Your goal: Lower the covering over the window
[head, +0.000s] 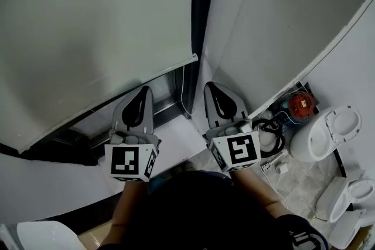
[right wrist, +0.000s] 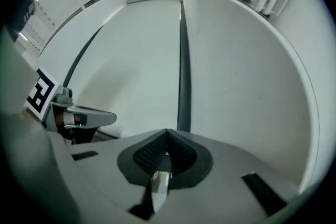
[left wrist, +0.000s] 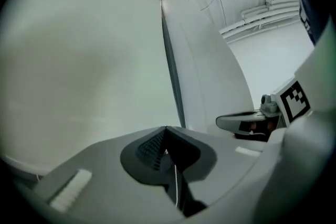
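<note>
the roller blind point(head: 88, 26) covers most of the left window; its bottom rail point(head: 111, 101) runs at a slant across the head view, and beneath it a dark strip of window point(head: 88, 126) lies bare above the white sill point(head: 179, 140); a dark upright frame post point(head: 202, 9) stands between the blind and a pale panel point(head: 281, 20) on the right; a thin white cord point(head: 183, 91) hangs just beside the post, between the two tools, and in the head view it touches neither.

the left gripper point(head: 142, 91) points up at the bare strip, its tip just under the bottom rail; in its own view the ribbed pads point(left wrist: 149, 149) are pressed together, and only a fine pale line shows in the slit behind them; whether that line is the cord i cannot tell; the right gripper point(head: 211, 86) sits near the foot of the post, its tip against the pale panel's lower edge; its pads point(right wrist: 149, 153) are likewise pressed together, with a shiny sliver in the gap behind them that i cannot identify; each gripper shows sideways in the other's view, marker cube facing the camera.

to the right, on a speckled floor, stand white sanitary fixtures point(head: 325, 132), a red object point(head: 303, 103) and a coil of black cable point(head: 270, 126).
</note>
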`<state>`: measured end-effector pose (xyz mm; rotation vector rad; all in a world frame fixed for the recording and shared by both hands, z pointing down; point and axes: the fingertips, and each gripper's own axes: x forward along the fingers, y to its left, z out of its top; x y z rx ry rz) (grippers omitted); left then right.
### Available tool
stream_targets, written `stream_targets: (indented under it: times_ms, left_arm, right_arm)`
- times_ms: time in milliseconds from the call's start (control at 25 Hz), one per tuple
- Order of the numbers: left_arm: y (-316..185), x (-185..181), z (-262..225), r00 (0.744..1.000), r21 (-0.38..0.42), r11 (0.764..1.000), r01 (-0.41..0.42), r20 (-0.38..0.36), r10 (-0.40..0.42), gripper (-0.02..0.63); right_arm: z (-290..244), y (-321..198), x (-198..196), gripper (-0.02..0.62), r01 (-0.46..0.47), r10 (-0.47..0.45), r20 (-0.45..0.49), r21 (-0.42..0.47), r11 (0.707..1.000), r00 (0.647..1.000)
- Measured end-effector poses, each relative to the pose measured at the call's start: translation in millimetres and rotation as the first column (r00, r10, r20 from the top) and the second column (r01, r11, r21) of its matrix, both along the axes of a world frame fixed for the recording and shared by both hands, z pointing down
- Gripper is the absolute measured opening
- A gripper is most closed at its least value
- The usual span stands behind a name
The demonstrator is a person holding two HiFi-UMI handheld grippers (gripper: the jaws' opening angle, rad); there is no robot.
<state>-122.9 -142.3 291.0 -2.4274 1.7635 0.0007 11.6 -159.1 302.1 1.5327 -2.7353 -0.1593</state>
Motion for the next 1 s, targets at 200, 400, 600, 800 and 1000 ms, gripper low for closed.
stream_targets:
  times_ms: [200, 400, 600, 800, 1000]
  left_arm:
    - [7.0, -5.3, -18.1, 0.999, 0.031, 0.999, 0.038, 0.001, -0.038, 0.009]
    - [8.6, -5.8, -15.8, 0.999, 0.027, 0.999, 0.039, -0.001, -0.039, 0.009]
    - [10.9, -4.3, -20.2, 0.999, 0.036, 0.999, 0.033, -0.004, -0.033, 0.009]
    - [13.1, -2.5, -19.2, 1.000, 0.036, 0.999, 0.027, -0.004, -0.026, 0.009]
    - [15.8, -1.6, -18.5, 1.000, 0.035, 0.999, 0.028, -0.002, -0.028, 0.009]
  right_arm:
    - [-34.1, 6.7, 5.4, 0.012, -0.006, 0.003, 0.024, 0.107, 0.994, 1.000]
    - [-34.0, 7.8, 8.7, 0.012, -0.018, 0.017, 0.005, 0.108, 0.994, 1.000]
    - [-35.4, 9.1, 5.7, 0.012, -0.012, 0.011, 0.002, 0.110, 0.994, 1.000]
    - [-30.2, 10.9, 3.6, 0.011, -0.026, 0.026, -0.001, 0.060, 0.998, 1.000]
    - [-30.5, 13.2, 4.2, 0.012, -0.026, 0.026, 0.004, 0.062, 0.998, 1.000]
